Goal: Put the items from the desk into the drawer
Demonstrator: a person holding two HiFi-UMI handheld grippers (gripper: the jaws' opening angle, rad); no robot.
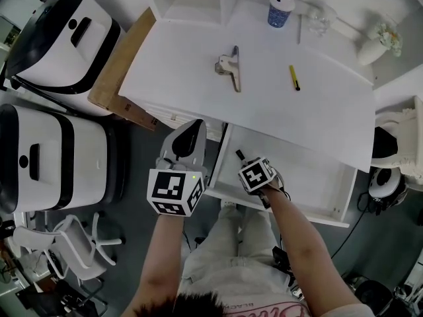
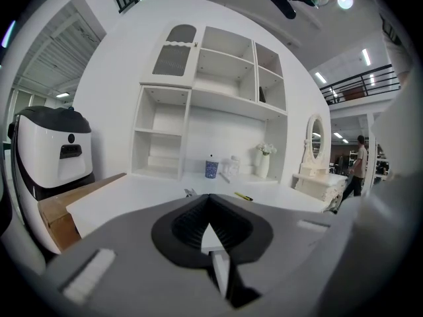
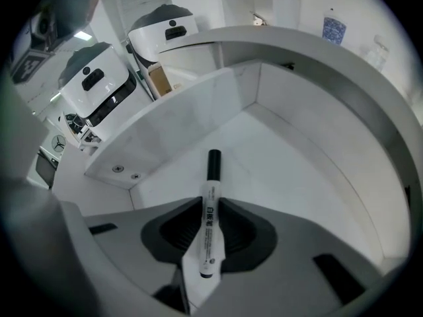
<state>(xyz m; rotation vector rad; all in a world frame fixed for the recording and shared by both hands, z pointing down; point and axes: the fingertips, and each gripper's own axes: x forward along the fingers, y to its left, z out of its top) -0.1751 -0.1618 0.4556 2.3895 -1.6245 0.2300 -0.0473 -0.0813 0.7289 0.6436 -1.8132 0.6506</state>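
The right gripper (image 3: 206, 233), jaws closed round a white marker (image 3: 211, 193) with its black cap pointing down, hangs over the open drawer (image 3: 284, 157) below the desk (image 1: 192, 78). The left gripper (image 2: 210, 226) is level beside it, jaws together on nothing. The job looks barely begun: the drawer floor shows bare, while a grey hand tool (image 1: 229, 67), a yellow pen (image 1: 294, 77) and a blue cup (image 1: 280, 10) lie on the desk.

One marker (image 3: 209, 223), one yellow pen (image 1: 294, 78), two white machines (image 1: 63, 41) (image 1: 49, 157)
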